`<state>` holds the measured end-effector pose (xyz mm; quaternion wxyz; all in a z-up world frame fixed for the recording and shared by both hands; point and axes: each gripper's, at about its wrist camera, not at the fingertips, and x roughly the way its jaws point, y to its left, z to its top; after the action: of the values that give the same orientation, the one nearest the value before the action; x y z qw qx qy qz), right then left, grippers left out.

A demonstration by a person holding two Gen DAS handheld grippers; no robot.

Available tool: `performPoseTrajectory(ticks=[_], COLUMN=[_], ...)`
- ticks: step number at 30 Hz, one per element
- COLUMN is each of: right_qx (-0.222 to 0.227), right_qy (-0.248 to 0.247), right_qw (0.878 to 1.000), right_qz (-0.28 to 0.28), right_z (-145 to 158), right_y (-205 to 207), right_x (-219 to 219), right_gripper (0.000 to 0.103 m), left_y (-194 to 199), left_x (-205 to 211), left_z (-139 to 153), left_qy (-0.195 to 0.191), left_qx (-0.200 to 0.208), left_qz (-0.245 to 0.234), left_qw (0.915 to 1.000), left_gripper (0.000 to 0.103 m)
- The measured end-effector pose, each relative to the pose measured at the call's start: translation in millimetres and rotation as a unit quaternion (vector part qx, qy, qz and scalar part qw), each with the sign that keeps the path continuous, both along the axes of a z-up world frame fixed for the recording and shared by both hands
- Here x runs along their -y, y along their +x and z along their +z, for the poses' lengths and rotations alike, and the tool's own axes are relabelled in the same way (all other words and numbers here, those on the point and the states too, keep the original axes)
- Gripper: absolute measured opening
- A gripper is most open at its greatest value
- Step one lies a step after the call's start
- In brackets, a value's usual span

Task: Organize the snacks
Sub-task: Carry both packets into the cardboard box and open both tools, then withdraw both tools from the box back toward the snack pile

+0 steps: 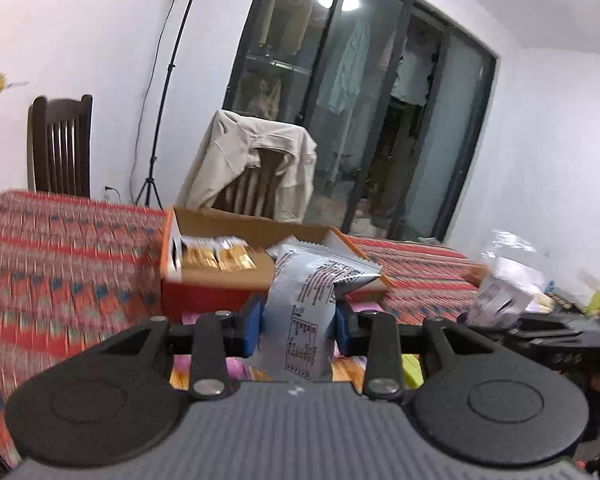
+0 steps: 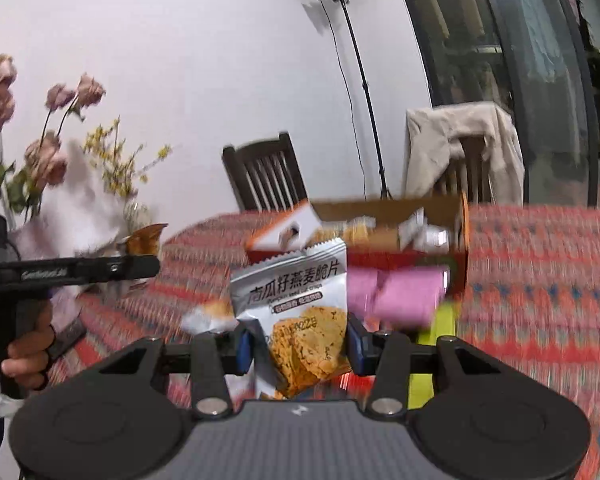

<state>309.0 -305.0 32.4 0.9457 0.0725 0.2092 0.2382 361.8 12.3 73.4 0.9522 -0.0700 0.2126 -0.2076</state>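
My left gripper point(image 1: 298, 326) is shut on a silver snack packet point(image 1: 304, 312), printed back side toward the camera, held above the table in front of an open orange cardboard box point(image 1: 204, 288) with gold-wrapped snacks point(image 1: 216, 258) inside. My right gripper point(image 2: 300, 346) is shut on a silver oat-crisp packet point(image 2: 300, 304) showing biscuits, held before the same box point(image 2: 396, 236). The left gripper point(image 2: 100, 270) also shows at the left of the right wrist view, holding its packet. The right gripper with its packet point(image 1: 496, 300) shows at the right of the left wrist view.
A red patterned tablecloth point(image 1: 60, 260) covers the table. Pink point(image 2: 396, 296) and yellow-green point(image 2: 440, 336) packets lie by the box. A vase of dried flowers point(image 2: 40, 168) stands left. Dark chairs point(image 1: 60, 148), one draped with a beige jacket point(image 1: 252, 160), and a lamp stand point(image 2: 356, 80) are behind.
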Motion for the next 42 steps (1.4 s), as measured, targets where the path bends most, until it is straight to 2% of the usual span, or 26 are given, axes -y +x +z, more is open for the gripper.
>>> performPoseTrajectory(ticks=[3,7,10,13,16,18,21,22,25,28,31,34,37,42], right_qx=[0.000,-0.043,-0.108,-0.162,-0.209,-0.232,-0.247,-0.245,-0.237,-0.223,-0.196,-0.160,-0.121,-0.055], right_qy=[0.015,0.045,0.055,0.020,-0.030,-0.045,-0.066,-0.070,-0.066,-0.043,-0.037,-0.012,0.015,0.027], right_qw=[1.000,0.998,0.993,0.986,0.975,0.969,0.963,0.962,0.964,0.969,0.975,0.982,0.988,0.993], right_qz=[0.007,0.005,0.000,-0.030,-0.061,-0.076,-0.088,-0.095,-0.101,-0.098,-0.097,-0.101,-0.098,-0.102], right_z=[25,44,37,16,-13,-28,-42,-46,-50,-43,-18,10,32,49], right_y=[53,154,240,317,378,406,433,438,438,425,396,358,301,192], right_x=[-1,-7,-18,-40,-62,-73,-88,-91,-96,-87,-71,-51,-32,-5], right_gripper=[0.044,0.043,0.043,0.043,0.044,0.044,0.046,0.055,0.066,0.067,0.070,0.086,0.088,0.098], left_y=[59,150,210,258,285,296,302,300,291,280,258,213,157,50], left_x=[9,26,35,43,52,57,55,53,46,39,27,13,6,1], left_z=[10,5,-12,-37,-58,-71,-80,-80,-76,-64,-45,-27,-15,-2], left_qy=[0.023,0.059,0.078,0.109,0.144,0.162,0.159,0.154,0.151,0.147,0.131,0.102,0.084,0.084], left_qx=[-0.013,-0.050,-0.089,-0.123,-0.137,-0.144,-0.155,-0.156,-0.145,-0.138,-0.129,-0.104,-0.077,-0.019], left_qz=[0.007,0.032,0.050,0.067,0.080,0.089,0.089,0.086,0.081,0.085,0.088,0.093,0.085,0.085], left_qw=[0.9996,0.9965,0.9917,0.9841,0.9767,0.9720,0.9709,0.9718,0.9744,0.9758,0.9790,0.9849,0.9899,0.9927], left_gripper=[0.036,0.036,0.036,0.036,0.037,0.039,0.048,0.049,0.057,0.060,0.064,0.072,0.073,0.074])
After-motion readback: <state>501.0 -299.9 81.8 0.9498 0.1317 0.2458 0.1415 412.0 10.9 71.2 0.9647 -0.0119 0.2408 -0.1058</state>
